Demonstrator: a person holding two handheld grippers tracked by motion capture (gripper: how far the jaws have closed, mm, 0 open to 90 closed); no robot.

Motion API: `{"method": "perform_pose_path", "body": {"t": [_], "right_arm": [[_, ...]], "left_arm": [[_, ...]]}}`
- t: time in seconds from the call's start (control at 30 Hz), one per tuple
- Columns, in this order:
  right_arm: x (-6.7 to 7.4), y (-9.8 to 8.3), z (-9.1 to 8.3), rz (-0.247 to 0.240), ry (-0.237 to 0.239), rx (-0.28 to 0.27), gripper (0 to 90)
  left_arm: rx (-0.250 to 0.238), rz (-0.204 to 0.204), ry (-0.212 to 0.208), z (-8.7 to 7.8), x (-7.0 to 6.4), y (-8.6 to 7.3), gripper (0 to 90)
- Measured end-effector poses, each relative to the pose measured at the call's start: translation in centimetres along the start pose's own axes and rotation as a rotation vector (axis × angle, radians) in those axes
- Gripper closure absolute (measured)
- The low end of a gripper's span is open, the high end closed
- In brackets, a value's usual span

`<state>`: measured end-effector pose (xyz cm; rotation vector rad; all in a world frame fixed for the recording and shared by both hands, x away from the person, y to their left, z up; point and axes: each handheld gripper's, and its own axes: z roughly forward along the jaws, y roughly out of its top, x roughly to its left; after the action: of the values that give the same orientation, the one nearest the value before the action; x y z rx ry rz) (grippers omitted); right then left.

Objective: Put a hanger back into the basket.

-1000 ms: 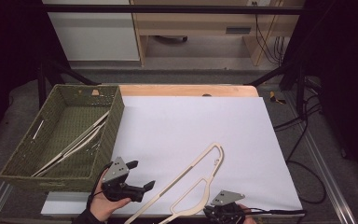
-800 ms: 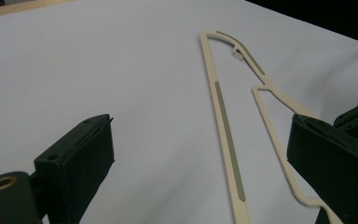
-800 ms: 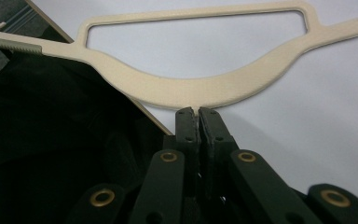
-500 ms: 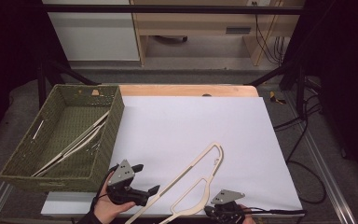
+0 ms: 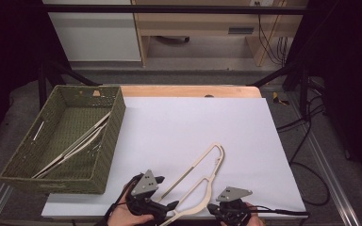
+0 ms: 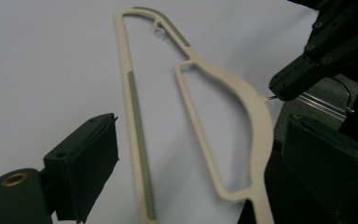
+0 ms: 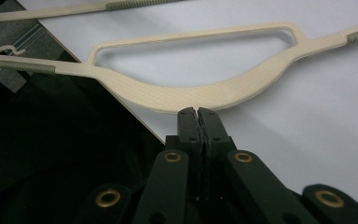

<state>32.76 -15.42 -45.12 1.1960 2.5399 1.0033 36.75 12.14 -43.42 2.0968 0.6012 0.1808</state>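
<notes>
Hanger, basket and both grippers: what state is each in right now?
Cream hanger: flat on the white sheet, its middle at the right gripper's tips.
Right gripper: jaws shut at the hanger's curved edge; whether it pinches the wire hook there, I cannot tell.
Left gripper: open, jaws either side of the hanger.
Basket: upright, hangers inside.

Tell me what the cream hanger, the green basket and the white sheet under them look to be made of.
Hanger: likely moulded plastic, matte cream, with a fine crosshatch surface and ribbed grey-green grip strips that look rubbery.
Basket: woven fibre or paper cord, olive green; the weave shows on its walls.
Sheet: smooth matte white, perhaps paper or thin board; the look leaves it open.
</notes>
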Motion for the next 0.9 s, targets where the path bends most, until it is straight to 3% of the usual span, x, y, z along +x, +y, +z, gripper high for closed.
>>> {"method": "perform_pose_path", "body": {"t": [0.13,0.33,0.47,0.53,0.9], "right_arm": [[-0.1,0.4,-0.4,0.001,0.018,-0.006,89.4],[0.1,1.2,-0.9,-0.007,0.004,-0.020,89.5],[0.1,1.7,-1.4,-0.033,0.007,-0.023,89.4],[0.1,1.9,-1.5,-0.036,0.002,-0.029,89.4],[0.2,2.5,-1.8,-0.058,-0.007,-0.033,89.4]], "left_arm": [[0.061,0.027,-0.031,1.3,-1.0,0.9,12.4],[0.164,0.090,-0.081,3.8,-2.5,1.7,17.0],[0.208,0.104,-0.105,5.3,-2.9,1.8,25.1],[0.250,0.140,-0.102,5.7,-2.9,1.9,29.5],[0.309,0.145,-0.115,7.1,-3.5,2.5,56.5]]}}
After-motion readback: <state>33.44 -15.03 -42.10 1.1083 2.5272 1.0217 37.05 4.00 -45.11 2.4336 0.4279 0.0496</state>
